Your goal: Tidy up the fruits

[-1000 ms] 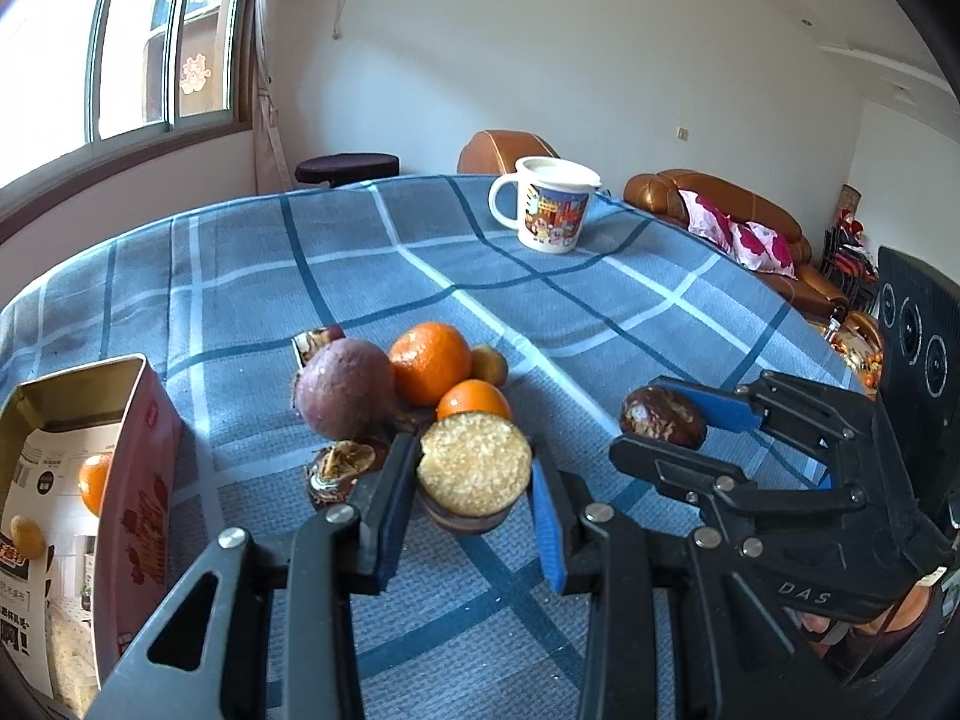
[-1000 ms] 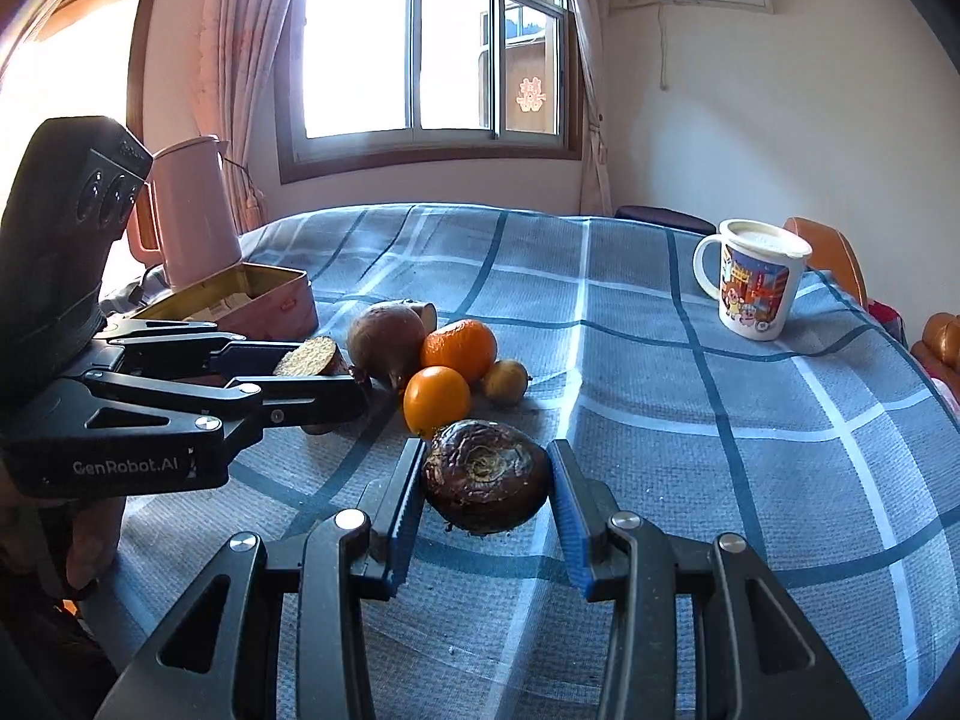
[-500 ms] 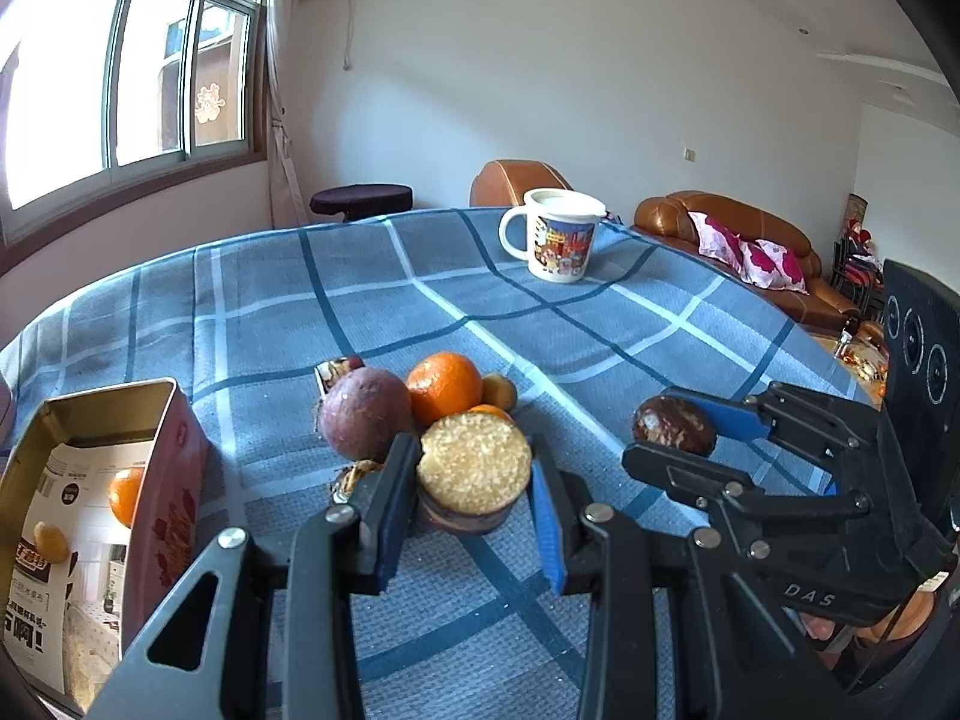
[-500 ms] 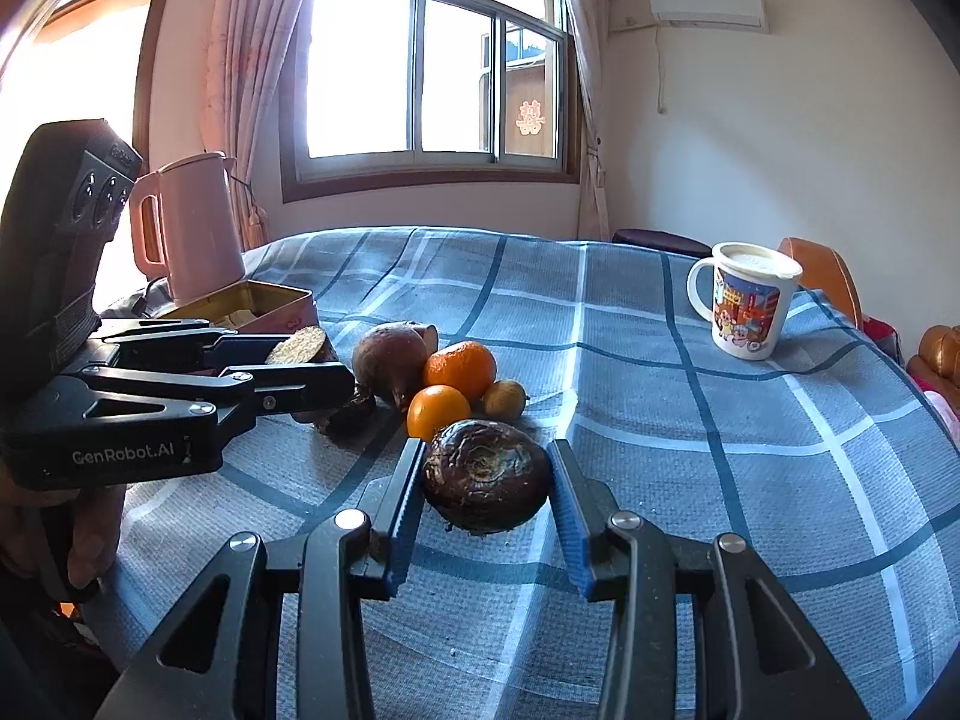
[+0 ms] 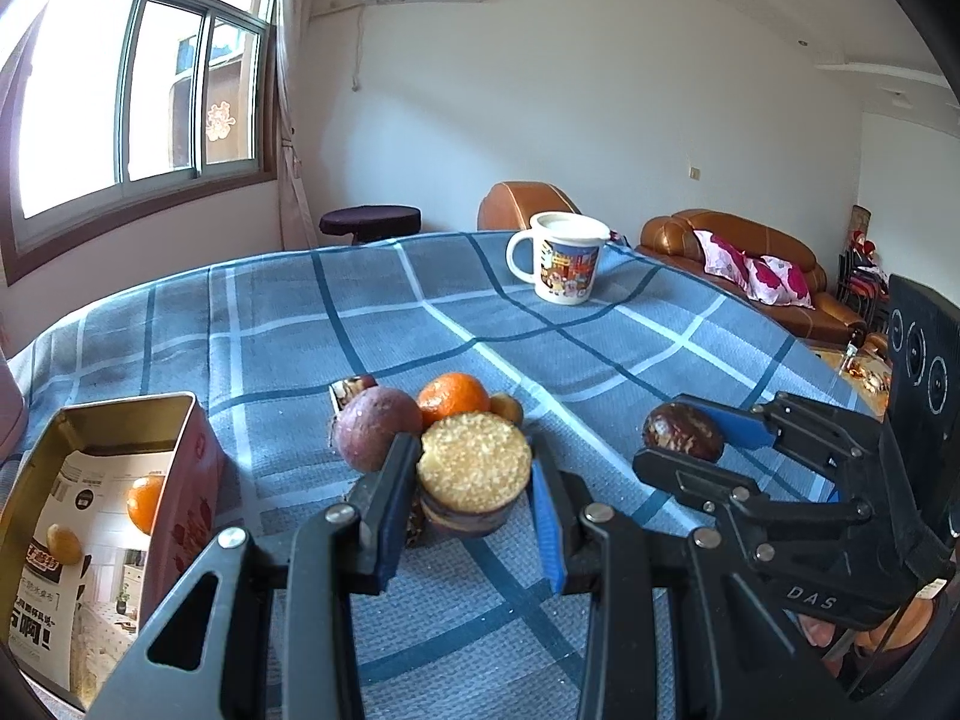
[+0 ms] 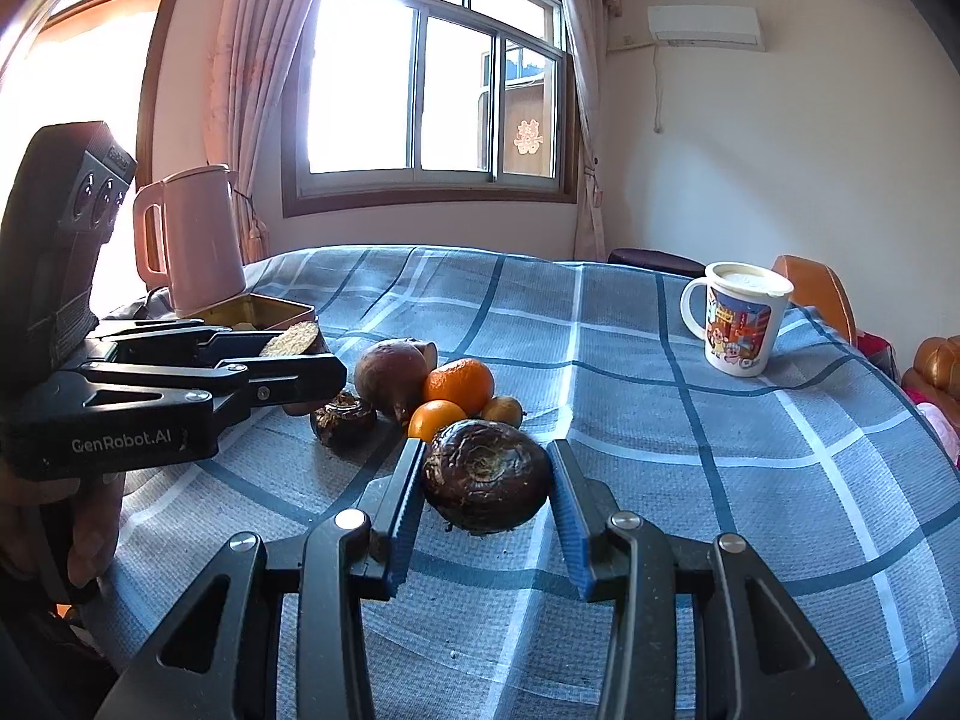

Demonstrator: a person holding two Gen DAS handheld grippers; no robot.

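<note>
Both my tools have lifted clear of the bench: the left tool (image 5: 474, 513) stays clamped on a cut half-fruit (image 5: 474, 471), the right tool (image 6: 487, 501) on a dark wrinkled fruit (image 6: 486, 483). The tin (image 5: 129, 420) sits open just left, so I judge boxing comes next; the pile (image 6: 441, 387) waits on the bench.

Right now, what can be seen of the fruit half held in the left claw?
The halved fruit shows a round, pale yellow, grainy cut face toward the camera, with a dark purple-brown skin below it. The left claw is shut on it, blue pads pressing on both sides, holding it clear of the checked tablecloth, in front of the fruit pile.
</note>
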